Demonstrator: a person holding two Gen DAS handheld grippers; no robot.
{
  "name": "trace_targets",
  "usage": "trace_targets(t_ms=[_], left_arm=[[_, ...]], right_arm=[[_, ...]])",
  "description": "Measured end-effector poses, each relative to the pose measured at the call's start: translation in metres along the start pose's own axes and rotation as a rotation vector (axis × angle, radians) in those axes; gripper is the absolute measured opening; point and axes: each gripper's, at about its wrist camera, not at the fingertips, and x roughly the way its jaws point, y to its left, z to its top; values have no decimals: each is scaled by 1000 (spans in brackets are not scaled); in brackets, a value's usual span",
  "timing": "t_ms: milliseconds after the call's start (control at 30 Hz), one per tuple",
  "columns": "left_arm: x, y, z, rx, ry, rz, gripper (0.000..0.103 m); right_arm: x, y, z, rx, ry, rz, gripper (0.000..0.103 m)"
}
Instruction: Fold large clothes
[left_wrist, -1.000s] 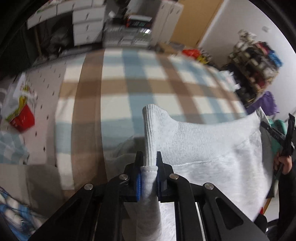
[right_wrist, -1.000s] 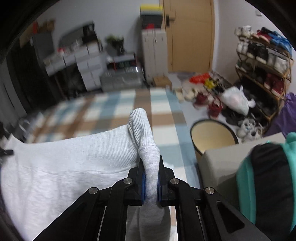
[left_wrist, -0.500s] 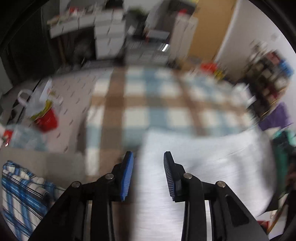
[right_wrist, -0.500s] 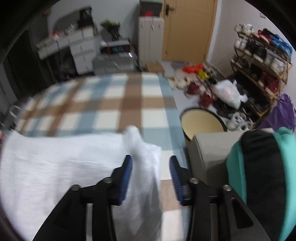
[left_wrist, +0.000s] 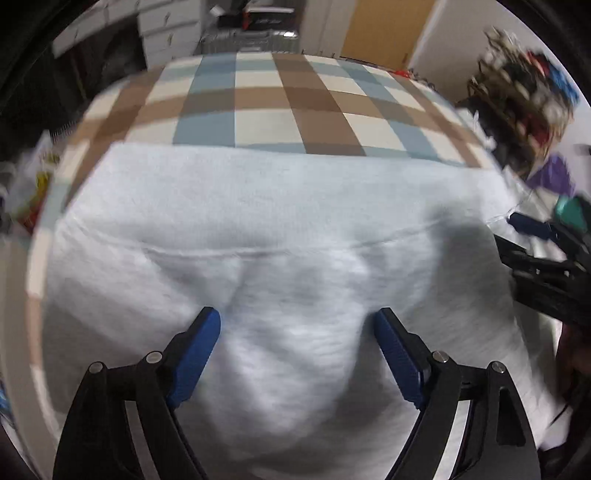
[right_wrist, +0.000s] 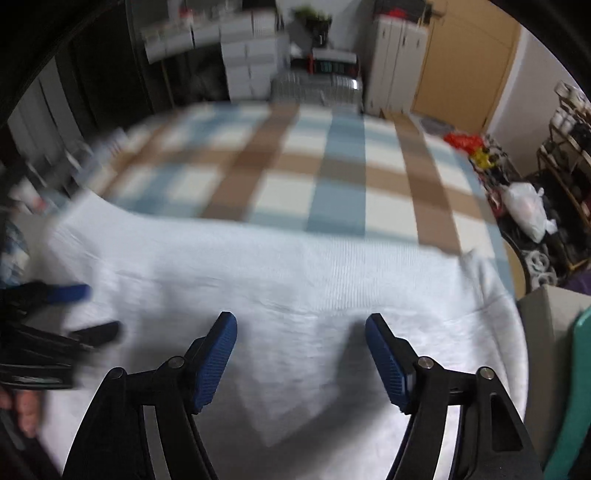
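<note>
Close to us, our left gripper (left_wrist: 295, 328) and our right gripper (right_wrist: 300, 332) both hang with their blue pads spread wide apart, holding nothing. Right under them lies the light grey sweatshirt (left_wrist: 280, 229), spread flat on the bed, its ribbed band on the far side. We think the next fold starts now. To do it well, we should pick two spots on one edge, pinch both at the same level, and lift evenly so the cloth does not bunch. Farther off we see the checked bedspread (left_wrist: 258, 96), then the wooden door (right_wrist: 465, 70).
</note>
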Motion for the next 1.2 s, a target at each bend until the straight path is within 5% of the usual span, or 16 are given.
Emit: trace_targets(t_ms=[33,167,300,433,533,600,767,867,1033,1133,1200], left_arm=[[0,0,1,21,13,4,83],[-1,10,-1,22,11,-46,85],[-1,8,-3,62,-14,-44,86],[-1,7,-3,59,-19,-49,85],[0,6,-4,60,-34,-42,85],[3,5,-5,79,-40,-22,86],[0,6,-8,81,-53,-26,85],[-3,7,-8,75,-56,-30,85],[-4,6,-11,75,-62,-19,86],[-2,3,-12,75,-67,-7,86],[-2,2,-13,78,-72,-2,86]], right_arm=[[21,3,-2,-41,60,-104,70],[33,-20,0,15,83,-13,80],[11,-25,3,67,115,3,71],[-36,0,-1,93,0,223,68],[-30,34,-3,0,-2,153,69],[3,53,-8,-64,78,57,67],[12,49,-11,2,124,76,69],[-11,28,-16,37,119,92,63],[-61,-38,-30,103,-8,-19,65],[-52,-95,-35,238,9,-51,65],[-22,-128,-44,340,105,-67,62]])
